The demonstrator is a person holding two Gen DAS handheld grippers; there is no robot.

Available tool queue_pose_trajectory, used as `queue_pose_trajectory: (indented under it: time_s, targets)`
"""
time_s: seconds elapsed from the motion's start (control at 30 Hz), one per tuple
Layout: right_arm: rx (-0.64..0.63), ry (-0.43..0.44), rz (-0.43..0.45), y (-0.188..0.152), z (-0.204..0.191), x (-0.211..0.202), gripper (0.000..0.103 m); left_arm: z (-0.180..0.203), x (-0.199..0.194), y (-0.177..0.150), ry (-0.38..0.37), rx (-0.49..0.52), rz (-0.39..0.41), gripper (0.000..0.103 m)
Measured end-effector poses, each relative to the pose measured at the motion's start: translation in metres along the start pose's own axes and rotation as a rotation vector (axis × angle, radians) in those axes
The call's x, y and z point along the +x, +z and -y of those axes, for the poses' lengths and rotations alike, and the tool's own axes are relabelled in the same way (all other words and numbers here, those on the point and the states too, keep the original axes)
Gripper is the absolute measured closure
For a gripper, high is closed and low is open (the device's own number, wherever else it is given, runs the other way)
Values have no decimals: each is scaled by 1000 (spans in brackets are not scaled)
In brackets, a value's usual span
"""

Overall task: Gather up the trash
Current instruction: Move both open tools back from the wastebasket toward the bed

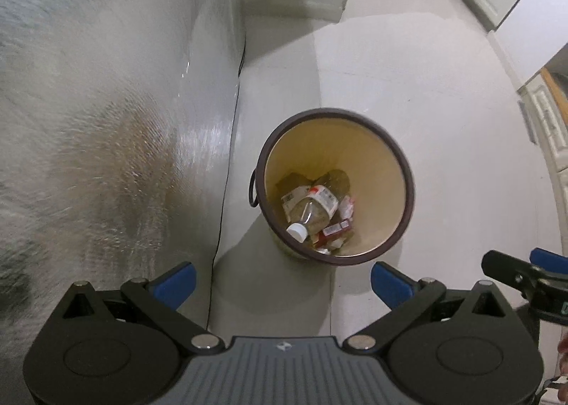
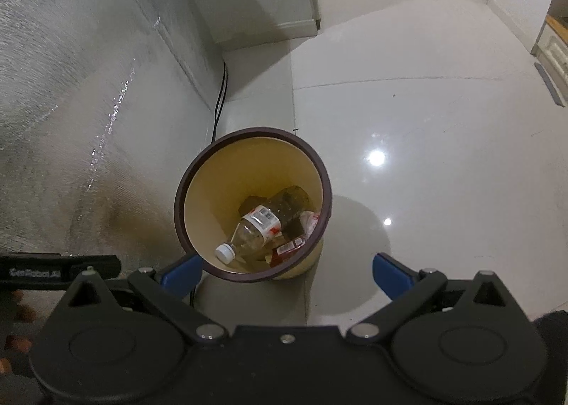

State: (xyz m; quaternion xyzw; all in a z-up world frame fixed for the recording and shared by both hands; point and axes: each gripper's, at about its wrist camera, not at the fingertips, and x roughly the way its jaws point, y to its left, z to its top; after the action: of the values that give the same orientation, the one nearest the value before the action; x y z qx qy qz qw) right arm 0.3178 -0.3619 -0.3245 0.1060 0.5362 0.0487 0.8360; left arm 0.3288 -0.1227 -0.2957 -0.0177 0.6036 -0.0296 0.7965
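Hovering over the round yellow plastic bin (image 2: 227, 170), both grippers are standing wide and empty. I am judging the clear plastic bottle (image 2: 262, 227) is lying inside, so I should be lifting clear of the rim.

surface: glossy pale tiled floor (image 2: 426, 114) | standing on it: round yellow bin (image 2: 227, 188) with dark rim, upright | beside bin: black cable (image 2: 219, 99) along silvery wall base

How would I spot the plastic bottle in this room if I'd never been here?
Find the round bin with the dark rim on the pale tiled floor, beside the silvery wall. Look inside at the trash on its bottom. The bottle is the clear one lying on its side, with a white cap and a white label, among red-and-white packets.
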Motion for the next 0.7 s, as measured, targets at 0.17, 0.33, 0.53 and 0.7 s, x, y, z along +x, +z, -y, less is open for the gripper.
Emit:
queue_pose_trajectory:
  time_s: [0.17,0.33,0.53,0.7]
  targets:
    - [-12,-24,27,-6,0,-23,0,-1,-28,-15,5,22,32,0]
    - [-13,-28,57,-17,1,-48,0,0,-50,-32,16,40,64,0]
    - [-14,-31,93,-34,1,-79,0,3,-82,-51,1,48,115,0]
    - [-21,-33,148,-47,0,-115,0,9,-120,-64,-22,57,190,0]
